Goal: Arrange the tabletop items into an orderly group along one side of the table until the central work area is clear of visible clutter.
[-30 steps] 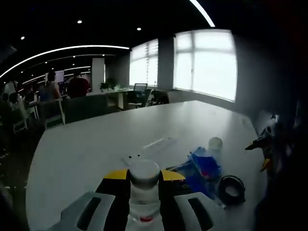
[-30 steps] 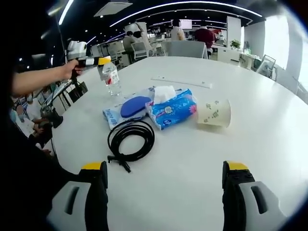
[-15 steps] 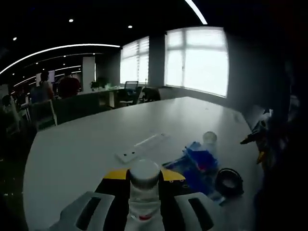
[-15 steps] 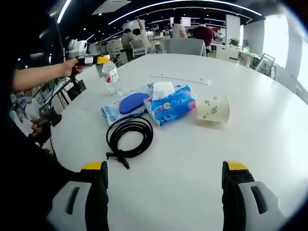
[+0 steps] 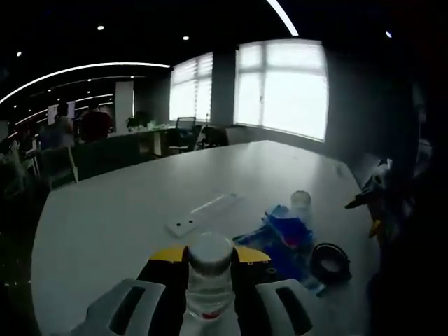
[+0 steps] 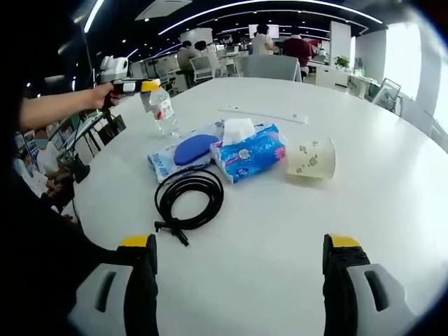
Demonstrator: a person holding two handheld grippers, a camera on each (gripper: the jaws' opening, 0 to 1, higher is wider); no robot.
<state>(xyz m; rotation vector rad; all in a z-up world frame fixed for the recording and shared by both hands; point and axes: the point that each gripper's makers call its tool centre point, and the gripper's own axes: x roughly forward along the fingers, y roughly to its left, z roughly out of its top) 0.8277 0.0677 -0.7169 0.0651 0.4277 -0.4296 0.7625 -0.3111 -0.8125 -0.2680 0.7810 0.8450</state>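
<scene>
My left gripper (image 5: 210, 255) is shut on a clear water bottle (image 5: 209, 280), whose cap rises between the yellow-tipped jaws. In the right gripper view that bottle (image 6: 162, 112) stands upright near the table's far left edge, held by the left gripper (image 6: 129, 86). A blue tissue pack (image 6: 250, 154), a paper cup (image 6: 311, 159) lying on its side, a coiled black cable (image 6: 187, 199) and a blue oval thing on a flat packet (image 6: 192, 149) cluster mid-table. My right gripper (image 6: 238, 260) is open above the near table, with nothing between its jaws.
A long white strip (image 6: 262, 114) lies beyond the cluster on the white table (image 6: 378, 210). From the left gripper view the tissue pack (image 5: 290, 231), cup (image 5: 301, 203) and cable (image 5: 329, 260) lie to the right. Office chairs and people are behind.
The left gripper view has turned slightly while the bottle stays gripped. The things on the table and my right gripper have not moved.
</scene>
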